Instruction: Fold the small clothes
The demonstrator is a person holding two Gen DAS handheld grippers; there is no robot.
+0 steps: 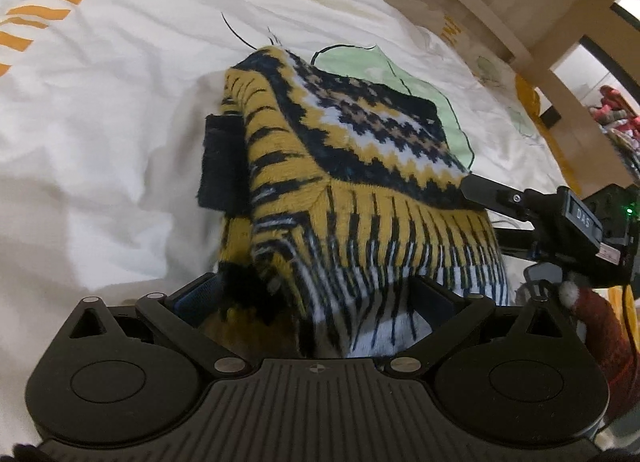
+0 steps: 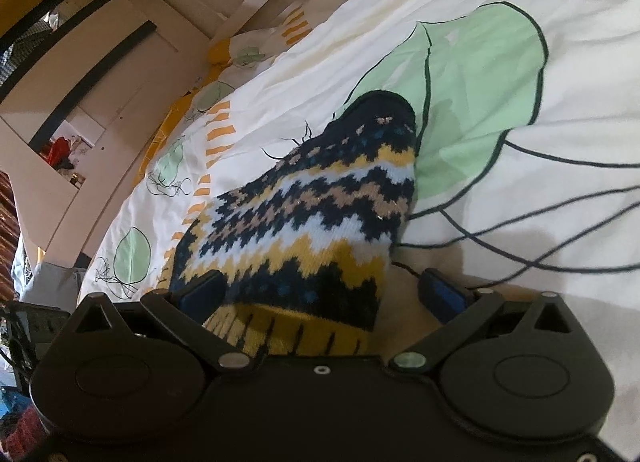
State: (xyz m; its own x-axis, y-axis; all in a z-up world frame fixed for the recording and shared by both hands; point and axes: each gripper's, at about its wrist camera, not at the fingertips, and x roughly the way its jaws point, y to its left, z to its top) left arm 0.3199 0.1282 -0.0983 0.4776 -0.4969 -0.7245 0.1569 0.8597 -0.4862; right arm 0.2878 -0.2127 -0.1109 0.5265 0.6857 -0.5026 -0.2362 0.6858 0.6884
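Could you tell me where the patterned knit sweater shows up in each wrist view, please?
Left wrist view: the knit sweater fills the centre, draped down between the left gripper's fingers.
Right wrist view: it lies centre-left, reaching the lower frame.
Shared landmark: the green leaf print on the white bedding behind it.

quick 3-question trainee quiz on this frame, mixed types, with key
1. True or false: the sweater lies on a bare wooden table.
2. What lies under it? A) duvet B) tray C) basket
3. Fill in: the green print on the duvet is outlined in ____.

Key: 1 false, it is on printed bedding, with the left gripper and right gripper both at the knit. 2 A. 3 black.
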